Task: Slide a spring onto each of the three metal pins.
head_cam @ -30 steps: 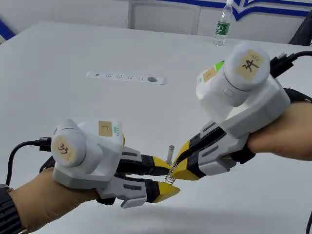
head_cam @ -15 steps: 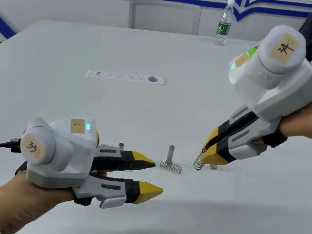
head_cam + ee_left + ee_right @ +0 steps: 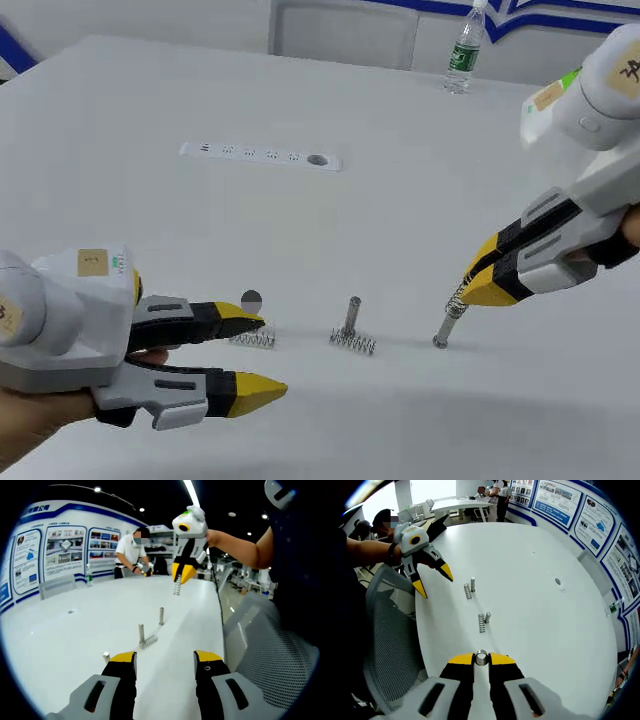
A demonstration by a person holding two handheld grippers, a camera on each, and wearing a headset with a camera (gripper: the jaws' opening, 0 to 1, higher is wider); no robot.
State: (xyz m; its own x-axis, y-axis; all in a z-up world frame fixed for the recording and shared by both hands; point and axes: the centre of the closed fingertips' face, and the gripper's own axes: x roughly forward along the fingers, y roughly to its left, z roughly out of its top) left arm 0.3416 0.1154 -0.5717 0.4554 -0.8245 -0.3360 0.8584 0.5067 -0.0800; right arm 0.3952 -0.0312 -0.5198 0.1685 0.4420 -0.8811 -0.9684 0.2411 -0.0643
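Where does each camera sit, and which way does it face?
Head view: on the headset, looking down at the white table; yellow-tipped left tongs, right tongs, left hand show.
Left gripper view: on the left tongs, facing along open jaws; right arm shows.
Right gripper view: on the right tongs, facing along jaws gripping a small metal coil spring; left arm shows.
Shared: both see the middle silver pin.
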